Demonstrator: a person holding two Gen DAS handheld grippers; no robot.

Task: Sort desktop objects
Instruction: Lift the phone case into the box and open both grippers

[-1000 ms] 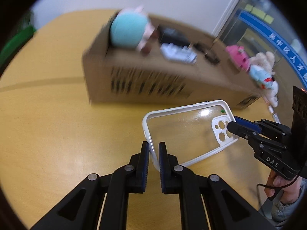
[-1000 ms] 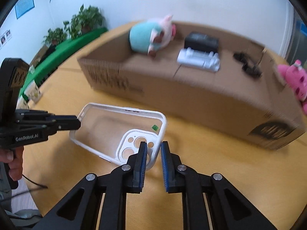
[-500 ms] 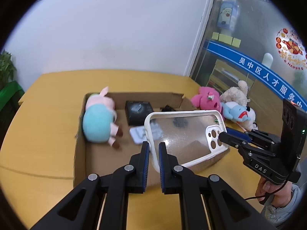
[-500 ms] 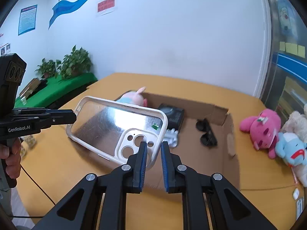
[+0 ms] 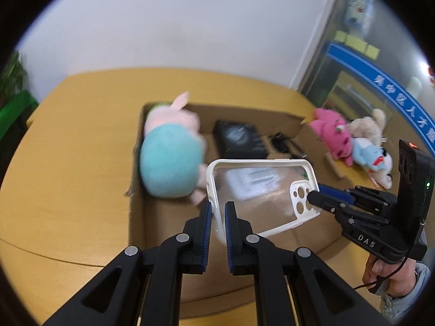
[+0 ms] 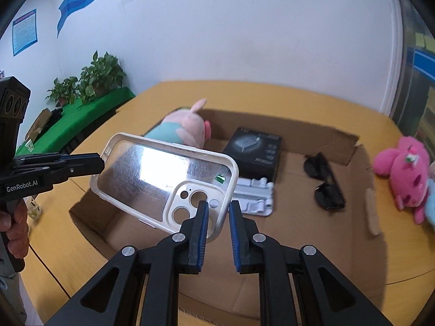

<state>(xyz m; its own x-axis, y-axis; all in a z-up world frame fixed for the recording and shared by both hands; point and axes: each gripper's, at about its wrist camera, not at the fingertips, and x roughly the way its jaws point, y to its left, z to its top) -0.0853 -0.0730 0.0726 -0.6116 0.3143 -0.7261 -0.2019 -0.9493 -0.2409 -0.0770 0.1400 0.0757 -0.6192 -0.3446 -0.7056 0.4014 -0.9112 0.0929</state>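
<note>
Over the open cardboard box [image 5: 137,217], from the left wrist: left gripper [image 5: 218,218] clamped on the plain end of a clear white-rimmed phone case [image 5: 255,190], right gripper [image 5: 315,197] pinching the camera end.

From the right wrist: same case [image 6: 152,174] held aloft above box floor, beside black box [image 6: 254,149], sunglasses [image 6: 323,182], pig plush [image 6: 185,131].

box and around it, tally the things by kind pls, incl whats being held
plush toys: 4 (pig, pink, cream, blue-and-white)
phone case: 1
black box: 1
white tray: 1
sunglasses: 1
total: 8
</note>
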